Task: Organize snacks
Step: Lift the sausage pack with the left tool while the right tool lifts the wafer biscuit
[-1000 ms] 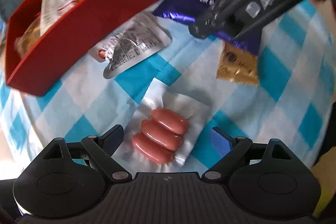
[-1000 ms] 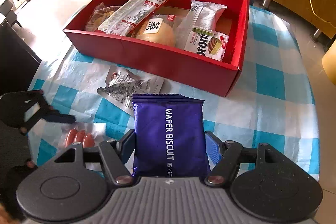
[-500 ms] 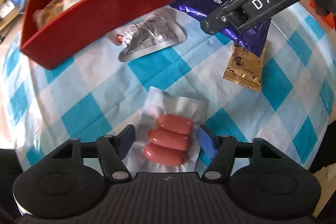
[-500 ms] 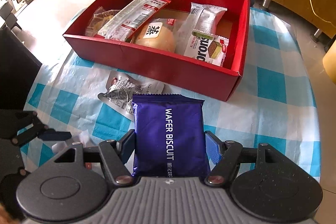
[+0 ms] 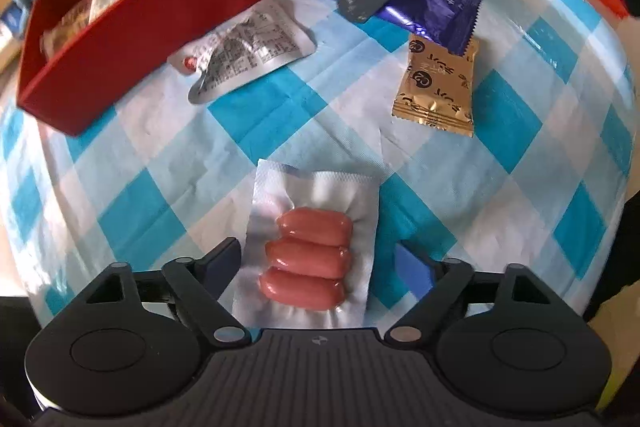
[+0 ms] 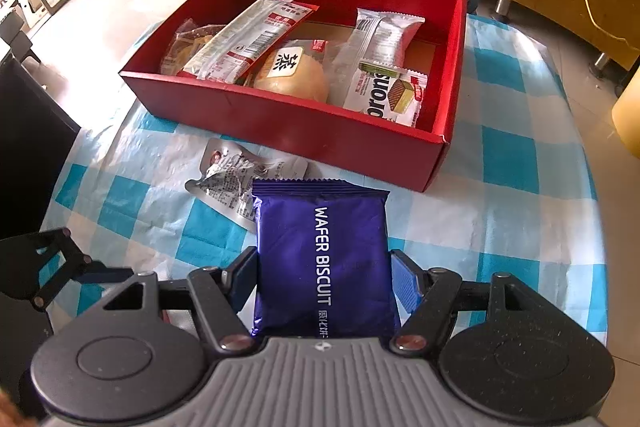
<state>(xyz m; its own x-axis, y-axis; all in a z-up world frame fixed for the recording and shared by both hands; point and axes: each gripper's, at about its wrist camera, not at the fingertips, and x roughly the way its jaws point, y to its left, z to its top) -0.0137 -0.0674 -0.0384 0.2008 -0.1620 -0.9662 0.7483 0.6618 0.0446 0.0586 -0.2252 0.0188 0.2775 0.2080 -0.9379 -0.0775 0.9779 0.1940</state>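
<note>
1. The right tongs (image 6: 324, 279) pinch the purple wafer biscuit pack (image 6: 322, 259) by its two sides; the pack sits just short of the red box's (image 6: 304, 135) near wall, and in the left wrist view its tail overlaps the top of the gold sachet (image 5: 438, 87).
2. The left tongs (image 5: 316, 263) are spreading, their pads flanking the sausage pack (image 5: 310, 251) without pressing it; this pack lies flat on the checked tablecloth (image 5: 520, 167), well apart from the red box.
3. Likely trouble: the sausage pack's thin film border gives the pads little to bite on, so a closing grip may crumple or slide it.
4. The glossy wafer pack, held only at its edges, could slip while being carried over the box wall.
5. A silver foil pouch (image 6: 236, 183) lies just beside the box's near wall and could be swept along.
6. Both tongs point steeply down at the table, the right ones nearer the red box.
</note>
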